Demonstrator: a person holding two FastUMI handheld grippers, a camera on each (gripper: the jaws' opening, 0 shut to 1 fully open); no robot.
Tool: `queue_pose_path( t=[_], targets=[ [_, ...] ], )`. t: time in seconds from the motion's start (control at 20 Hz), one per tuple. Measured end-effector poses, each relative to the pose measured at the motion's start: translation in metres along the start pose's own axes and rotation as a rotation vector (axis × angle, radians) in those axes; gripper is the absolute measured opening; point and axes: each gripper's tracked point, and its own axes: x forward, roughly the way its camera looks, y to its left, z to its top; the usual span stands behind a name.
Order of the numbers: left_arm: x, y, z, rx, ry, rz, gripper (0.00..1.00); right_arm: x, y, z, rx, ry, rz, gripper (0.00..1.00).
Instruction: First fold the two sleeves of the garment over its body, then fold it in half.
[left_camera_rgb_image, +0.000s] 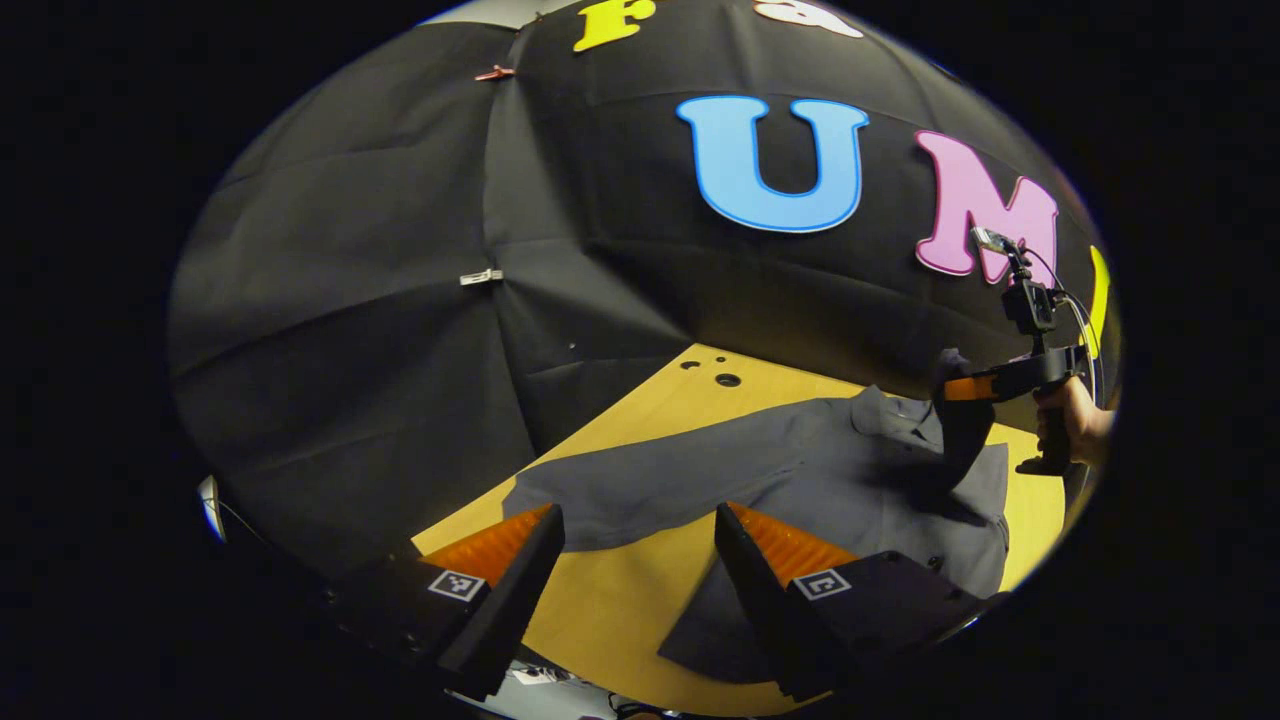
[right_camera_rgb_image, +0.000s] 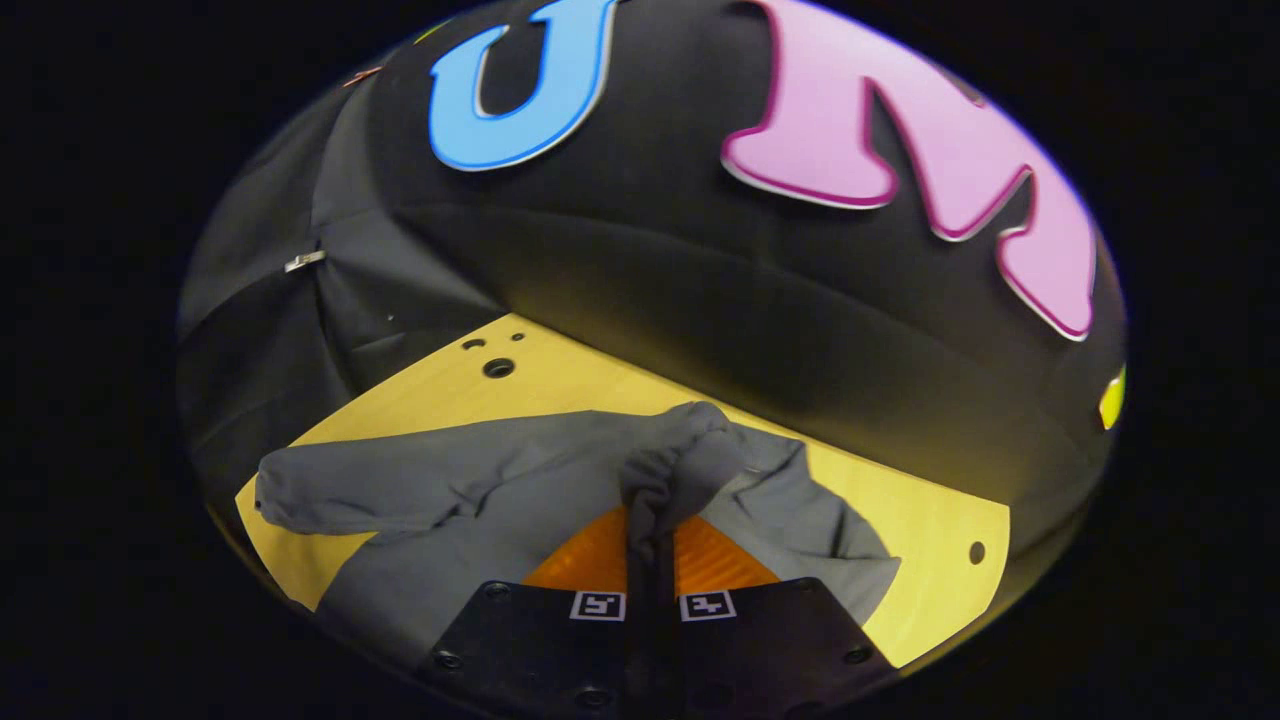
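A dark grey shirt (left_camera_rgb_image: 850, 470) lies spread on the yellow wooden table (left_camera_rgb_image: 600, 600), one long sleeve (left_camera_rgb_image: 640, 480) stretched out flat toward the left. My left gripper (left_camera_rgb_image: 640, 530) hovers open above the table's near edge, just short of that sleeve, holding nothing. In the right gripper view the shirt (right_camera_rgb_image: 480, 500) lies below, and my right gripper (right_camera_rgb_image: 650, 530) is shut on a bunched fold of the other sleeve (right_camera_rgb_image: 680, 450), lifted off the cloth. The left gripper view shows the right gripper (left_camera_rgb_image: 955, 400) at far right, held by a hand (left_camera_rgb_image: 1075, 425), with the sleeve hanging from it.
The black cloth wall (left_camera_rgb_image: 400, 300) closes in the back and left of the table. Small holes (left_camera_rgb_image: 727, 380) mark the table's far corner, and another hole (right_camera_rgb_image: 977, 552) sits near its right edge. Bare wood shows in front of the shirt.
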Motion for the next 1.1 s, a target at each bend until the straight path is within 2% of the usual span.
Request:
queue_pose_path(
  t=[0.05,0.1,0.15,0.4,0.45,0.5,0.6,0.7,0.75,0.8,0.85,0.9,1.0,1.1],
  targets=[
    [-0.001,0.006,-0.001,-0.005,0.000,0.016,0.97,0.010,0.016,-0.001,0.000,0.007,0.023,0.05],
    [-0.001,0.013,-0.002,-0.011,0.000,0.033,0.97,0.018,0.026,-0.003,0.001,0.016,0.036,0.00],
    [-0.003,0.019,-0.004,-0.018,0.003,0.049,0.96,0.028,0.036,-0.006,0.002,0.028,0.044,0.05],
    [-0.012,0.041,-0.020,-0.048,0.039,0.107,0.96,0.065,0.072,-0.028,0.018,0.103,0.083,0.05],
    [-0.013,0.043,-0.024,-0.049,0.046,0.115,0.96,0.072,0.079,-0.033,0.017,0.112,0.091,0.00],
    [-0.014,0.044,-0.025,-0.050,0.051,0.122,0.96,0.077,0.082,-0.037,0.014,0.121,0.096,0.06],
    [-0.014,0.045,-0.026,-0.051,0.059,0.136,0.96,0.084,0.090,-0.045,0.024,0.145,0.120,0.07],
    [-0.013,0.047,-0.027,-0.056,0.062,0.147,0.96,0.083,0.099,-0.048,0.054,0.160,0.152,0.14],
    [-0.014,0.047,-0.029,-0.063,0.064,0.151,0.96,0.083,0.102,-0.047,0.071,0.160,0.163,0.24],
    [-0.014,0.047,-0.030,-0.071,0.068,0.154,0.96,0.082,0.104,-0.045,0.086,0.156,0.177,0.29],
    [-0.014,0.048,-0.033,-0.074,0.071,0.160,0.96,0.078,0.104,-0.044,0.094,0.151,0.183,0.28],
    [-0.013,0.049,-0.036,-0.069,0.075,0.169,0.97,0.073,0.101,-0.041,0.100,0.142,0.188,0.45],
    [-0.012,0.052,-0.042,-0.072,0.086,0.187,0.96,0.061,0.096,-0.034,0.113,0.116,0.204,0.49],
    [-0.012,0.049,-0.042,-0.086,0.090,0.201,0.96,0.048,0.090,-0.031,0.130,0.099,0.225,0.77]
  ],
)
